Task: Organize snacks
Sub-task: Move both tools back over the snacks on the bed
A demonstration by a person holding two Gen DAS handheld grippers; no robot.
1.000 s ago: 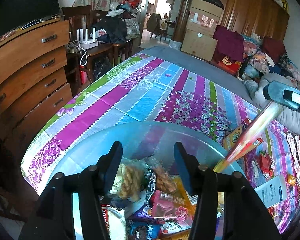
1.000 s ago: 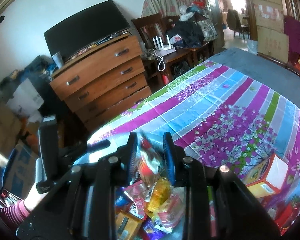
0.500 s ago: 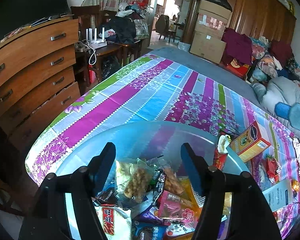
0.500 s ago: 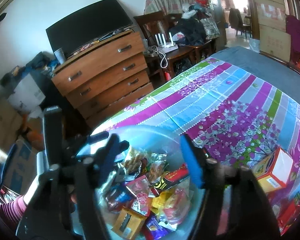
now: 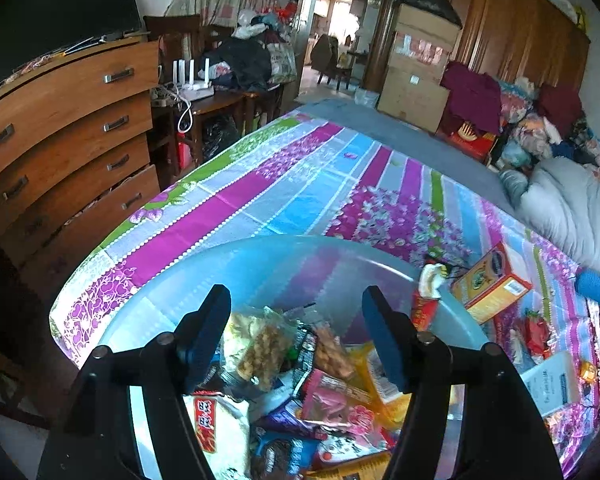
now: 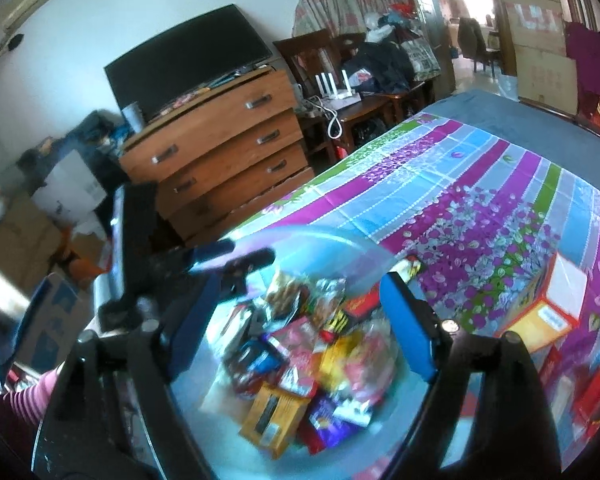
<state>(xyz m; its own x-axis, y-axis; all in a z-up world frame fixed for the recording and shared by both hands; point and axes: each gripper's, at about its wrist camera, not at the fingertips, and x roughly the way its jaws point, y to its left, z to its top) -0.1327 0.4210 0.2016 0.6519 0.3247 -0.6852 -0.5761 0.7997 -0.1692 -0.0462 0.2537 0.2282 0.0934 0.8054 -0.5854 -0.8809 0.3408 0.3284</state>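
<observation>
At the bottom centre of both views, the snacks (image 5: 300, 380) lie piled in a translucent blue bowl (image 5: 260, 264) on the bed. The left claw (image 5: 296, 336) stands apart and empty; the right claw (image 6: 300, 320) has just been opening, nothing between.

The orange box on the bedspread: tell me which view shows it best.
The left wrist view. There the orange box lies sharp and whole beside the clear bowl, its printed face and barcode readable. The right wrist view catches it near the right edge, motion-blurred, showing mostly its white top and orange side.
</observation>
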